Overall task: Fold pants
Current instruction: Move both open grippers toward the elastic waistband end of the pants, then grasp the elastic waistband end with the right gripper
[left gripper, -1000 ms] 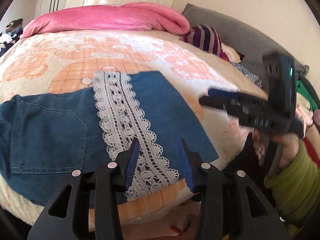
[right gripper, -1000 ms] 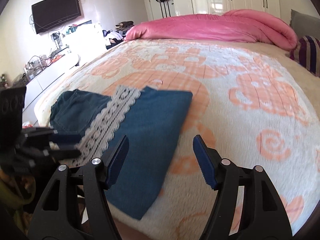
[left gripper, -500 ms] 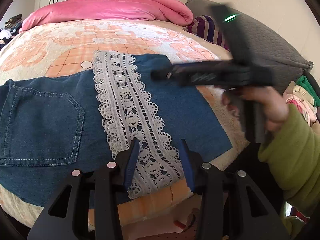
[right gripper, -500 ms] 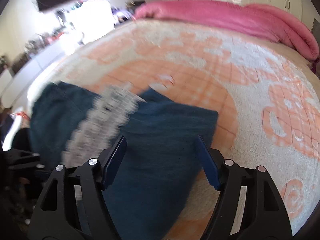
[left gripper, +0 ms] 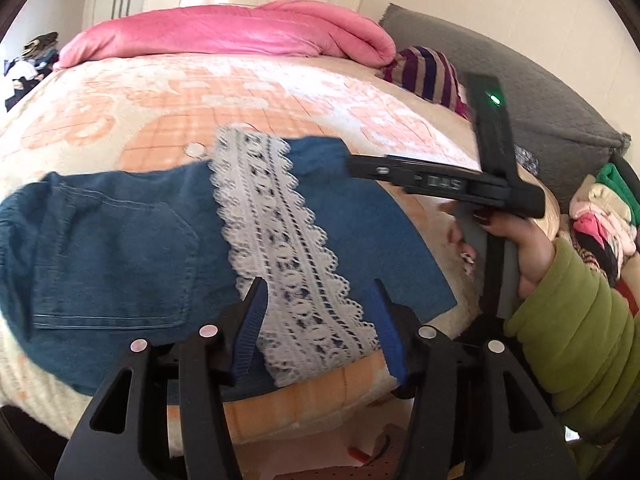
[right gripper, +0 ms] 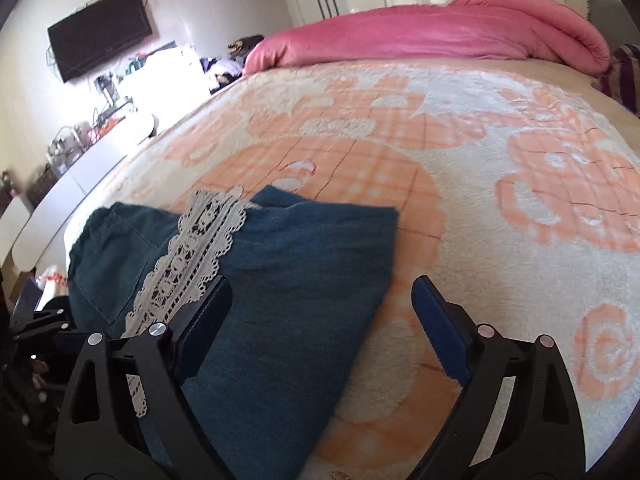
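1. Left wrist view: the left gripper (left gripper: 320, 320) has its jaws spread fairly wide and holds nothing. The pants (left gripper: 132, 240) lie flat on the blanket (left gripper: 248, 96) straight ahead of the jaws, with the lace strip (left gripper: 280, 232) running from between the two fingers away toward the far edge. The near edge of the cloth sits right at the fingertips, at the bed's near edge, probably so an edge can be pinched without reaching.

2. Same view: the right gripper (left gripper: 352, 166) comes in from the right of the jaws, its tip over the far right corner of the denim. From the side I cannot tell how its jaws stand. The hand (left gripper: 516, 240) in a green sleeve grips the handle from below, which keeps the tool level with the cloth.

3. Right wrist view: the right gripper (right gripper: 320, 320) is wide open and empty. The pants (right gripper: 304, 272) fill the space between and ahead of its jaws, their folded right edge inside the right finger, the lace strip (right gripper: 192, 264) by the left finger. This spread suits taking a thick double layer.

4. Judgement: one fold looks done, and another fold is likely next.
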Demonstrator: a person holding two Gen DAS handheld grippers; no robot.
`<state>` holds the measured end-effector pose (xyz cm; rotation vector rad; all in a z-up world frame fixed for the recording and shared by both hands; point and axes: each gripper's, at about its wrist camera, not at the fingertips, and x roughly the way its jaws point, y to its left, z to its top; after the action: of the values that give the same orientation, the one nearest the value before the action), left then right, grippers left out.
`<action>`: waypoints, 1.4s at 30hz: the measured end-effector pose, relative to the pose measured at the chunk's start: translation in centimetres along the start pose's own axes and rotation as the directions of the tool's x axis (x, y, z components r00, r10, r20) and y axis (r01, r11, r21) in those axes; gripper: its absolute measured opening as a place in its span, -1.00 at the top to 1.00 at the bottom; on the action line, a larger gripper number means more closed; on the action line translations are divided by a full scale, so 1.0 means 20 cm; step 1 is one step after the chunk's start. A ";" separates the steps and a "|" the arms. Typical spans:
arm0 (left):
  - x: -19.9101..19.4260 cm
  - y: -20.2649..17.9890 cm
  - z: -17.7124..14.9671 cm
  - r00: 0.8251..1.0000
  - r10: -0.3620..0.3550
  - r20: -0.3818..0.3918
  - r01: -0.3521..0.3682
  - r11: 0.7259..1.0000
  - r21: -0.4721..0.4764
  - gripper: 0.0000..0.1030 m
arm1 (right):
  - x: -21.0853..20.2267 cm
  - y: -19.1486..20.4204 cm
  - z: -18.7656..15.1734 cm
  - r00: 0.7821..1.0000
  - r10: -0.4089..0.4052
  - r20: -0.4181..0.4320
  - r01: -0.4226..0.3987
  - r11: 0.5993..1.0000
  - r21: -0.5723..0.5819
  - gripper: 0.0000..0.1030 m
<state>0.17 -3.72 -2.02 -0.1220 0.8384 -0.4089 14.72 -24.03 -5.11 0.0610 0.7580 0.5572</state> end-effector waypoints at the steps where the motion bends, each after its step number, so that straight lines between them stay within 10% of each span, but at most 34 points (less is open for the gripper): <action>1: -0.01 0.01 0.00 1.000 0.010 0.005 -0.010 1.000 -0.005 0.01 | -0.02 -0.02 0.01 1.000 0.000 0.014 0.000 1.000 0.016 -0.70; 3: -0.05 0.03 0.01 0.999 0.030 0.013 -0.030 0.999 -0.019 0.00 | -0.05 -0.05 0.02 0.999 0.017 0.040 -0.020 0.998 0.059 -0.72; 5: -0.09 0.05 0.01 0.998 0.052 0.024 -0.051 0.998 -0.033 -0.54 | -0.06 -0.07 0.03 0.998 0.024 0.049 -0.028 0.997 0.078 -0.73; 22: -0.39 0.35 -0.01 0.974 0.196 0.110 -0.176 0.969 -0.171 -0.81 | -0.21 0.27 0.12 0.995 0.031 0.098 -0.022 0.996 -0.090 -0.82; 42: -0.45 0.71 -0.16 0.966 0.248 0.069 -0.212 0.919 -0.332 -0.84 | 0.13 0.98 0.35 0.979 0.166 -0.121 -0.196 0.930 -0.312 -0.83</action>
<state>-3.28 13.02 -1.59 -0.3435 0.7951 -0.0385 11.85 -4.97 3.25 -0.2015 0.7469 0.8599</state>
